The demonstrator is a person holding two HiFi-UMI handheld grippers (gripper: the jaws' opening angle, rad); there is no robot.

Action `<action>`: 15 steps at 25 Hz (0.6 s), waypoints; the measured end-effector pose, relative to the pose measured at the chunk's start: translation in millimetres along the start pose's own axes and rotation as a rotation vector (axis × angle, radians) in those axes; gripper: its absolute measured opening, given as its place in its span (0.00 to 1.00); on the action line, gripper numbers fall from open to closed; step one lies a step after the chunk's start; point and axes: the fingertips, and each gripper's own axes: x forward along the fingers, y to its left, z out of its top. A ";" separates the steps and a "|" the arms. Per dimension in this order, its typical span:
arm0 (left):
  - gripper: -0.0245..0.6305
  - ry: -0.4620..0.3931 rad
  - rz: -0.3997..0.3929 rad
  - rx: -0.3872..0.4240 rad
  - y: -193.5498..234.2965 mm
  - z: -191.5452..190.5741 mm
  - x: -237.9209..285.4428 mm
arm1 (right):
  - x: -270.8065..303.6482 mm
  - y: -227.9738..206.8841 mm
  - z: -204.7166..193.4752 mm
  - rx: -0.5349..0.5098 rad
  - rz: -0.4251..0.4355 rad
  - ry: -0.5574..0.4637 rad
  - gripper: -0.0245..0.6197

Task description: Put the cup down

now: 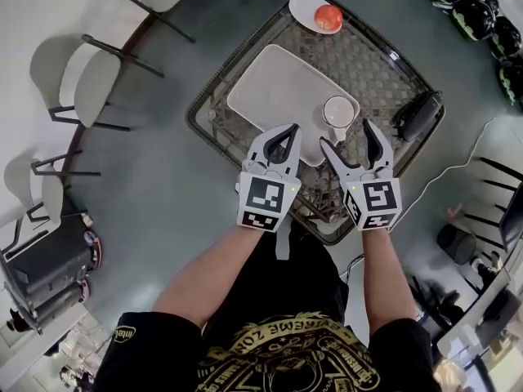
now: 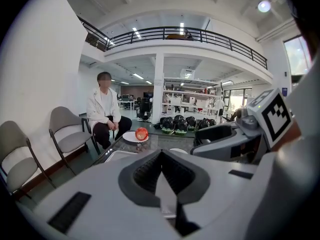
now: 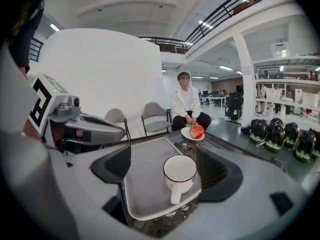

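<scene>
The cup [image 1: 337, 111] is standing on the tray's [image 1: 270, 88] right corner, blocking it; the tray's remaining area is lying open.

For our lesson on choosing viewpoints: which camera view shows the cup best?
The right gripper view: the cup sits large and central, rim, inside and handle all clear. The head view shows it small from above; the left gripper view catches only a sliver of its rim.

A red apple [image 1: 328, 17] is sitting on a white plate [image 1: 302, 6] at the glass table's [image 1: 384, 64] far edge, beyond the pale tray [image 1: 278, 88]. A person [image 2: 104, 111] in white is sitting nearby, beside grey chairs [image 2: 64, 120].
</scene>
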 end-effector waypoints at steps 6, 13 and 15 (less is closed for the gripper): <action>0.04 -0.006 0.012 -0.014 -8.9 -0.8 -20.9 | -23.3 20.7 14.7 -0.002 0.044 -0.019 0.68; 0.04 -0.025 0.027 -0.016 -24.8 7.1 -49.4 | -55.4 44.3 29.8 -0.035 0.061 -0.041 0.44; 0.04 -0.035 0.034 -0.018 -30.1 12.6 -59.3 | -67.7 50.4 38.8 -0.051 0.067 -0.051 0.36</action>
